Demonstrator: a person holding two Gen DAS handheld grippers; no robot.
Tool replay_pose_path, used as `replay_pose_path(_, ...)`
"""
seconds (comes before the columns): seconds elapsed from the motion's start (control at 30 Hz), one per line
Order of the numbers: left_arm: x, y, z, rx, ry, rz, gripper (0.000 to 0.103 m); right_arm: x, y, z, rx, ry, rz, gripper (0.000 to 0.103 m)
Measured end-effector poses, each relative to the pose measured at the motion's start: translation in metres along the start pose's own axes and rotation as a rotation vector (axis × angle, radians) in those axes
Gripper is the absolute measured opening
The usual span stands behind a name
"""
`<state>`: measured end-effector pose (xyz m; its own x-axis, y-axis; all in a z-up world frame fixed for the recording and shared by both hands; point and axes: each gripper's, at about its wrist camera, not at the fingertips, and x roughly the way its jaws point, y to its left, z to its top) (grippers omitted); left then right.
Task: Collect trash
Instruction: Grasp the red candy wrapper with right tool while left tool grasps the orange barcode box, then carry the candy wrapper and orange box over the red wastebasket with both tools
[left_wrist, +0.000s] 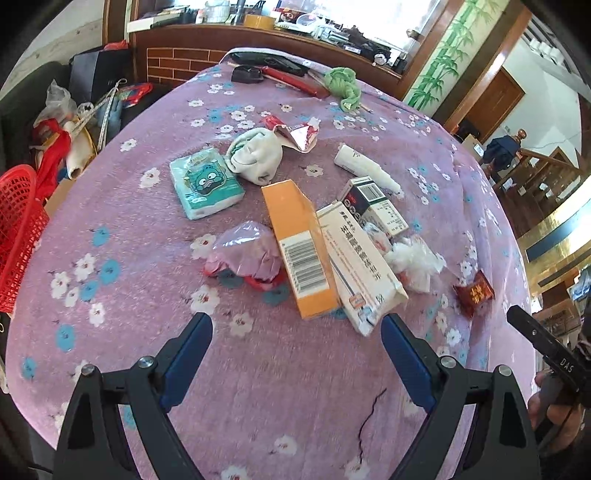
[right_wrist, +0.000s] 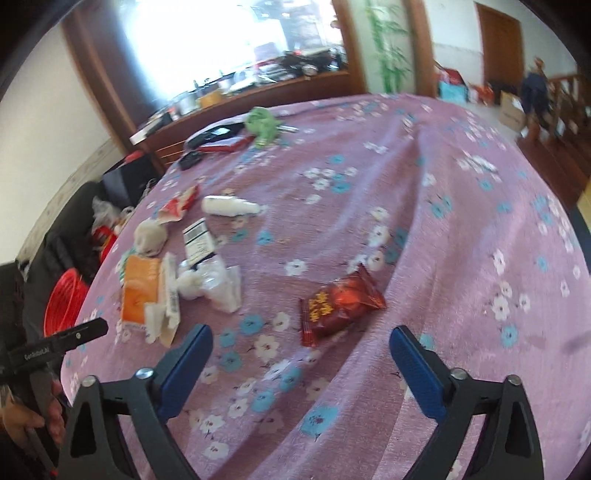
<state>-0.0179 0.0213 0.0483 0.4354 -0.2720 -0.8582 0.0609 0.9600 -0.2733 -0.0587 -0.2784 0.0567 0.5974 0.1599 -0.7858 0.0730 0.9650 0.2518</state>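
Your left gripper (left_wrist: 297, 328) hangs wide apart and empty just short of the orange box (left_wrist: 297, 245), lined up for it. Your right gripper (right_wrist: 301, 341), jaws also spread and empty, faces the red snack packet (right_wrist: 341, 301) lying apart on the floral cloth (right_wrist: 461, 236).

A matt, fuzzy lilac cloth (left_wrist: 147, 295) with printed flowers covers the counter. The orange box (left_wrist: 295, 240) is smooth card; the red snack packet (right_wrist: 340, 302) is glossy foil. The red basket (left_wrist: 18, 236) is plastic mesh. Crumpled clear film (left_wrist: 413, 262) shines.
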Motion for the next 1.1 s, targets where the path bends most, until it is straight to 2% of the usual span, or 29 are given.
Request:
replay_pose_path(0.07,0.006,-0.001,0.005,-0.004,0.010,-0.008,0.092,0.010,-0.005,0.002,0.048,0.036,-0.006,0.076)
replay_pose_path(0.13,0.012,-0.003,0.009,-0.004,0.022,-0.016,0.092,0.020,-0.010,0.004,0.088,0.074,-0.005,0.068)
replay_pose_path(0.3,0.023,-0.011,0.016,0.013,0.044,-0.038,0.087,0.035,-0.011,0.005,0.181,0.118,0.025,0.063)
replay_pose_path(0.53,0.044,-0.010,0.027,-0.006,0.084,-0.029,0.086,0.058,-0.017,0.015,0.288,0.135,-0.017,0.063)
replay_pose_path(0.6,0.050,-0.010,0.030,-0.013,0.098,-0.024,0.078,0.064,-0.021,0.018,0.308,0.142,-0.036,0.063)
replay_pose_path(0.67,0.055,-0.008,0.032,-0.021,0.118,-0.035,0.052,0.069,-0.025,0.020,0.332,0.154,-0.056,0.054)
replay_pose_path(0.73,0.057,-0.006,0.032,-0.024,0.133,-0.046,0.038,0.074,-0.031,0.022,0.357,0.159,-0.063,0.045)
replay_pose_path(0.83,0.057,-0.004,0.031,-0.016,0.135,-0.058,0.029,0.077,-0.032,0.025,0.355,0.163,-0.069,0.041)
replay_pose_path(1.1,0.035,0.007,0.023,0.009,0.104,-0.105,0.025,0.069,-0.019,0.027,0.288,0.160,-0.025,0.037)
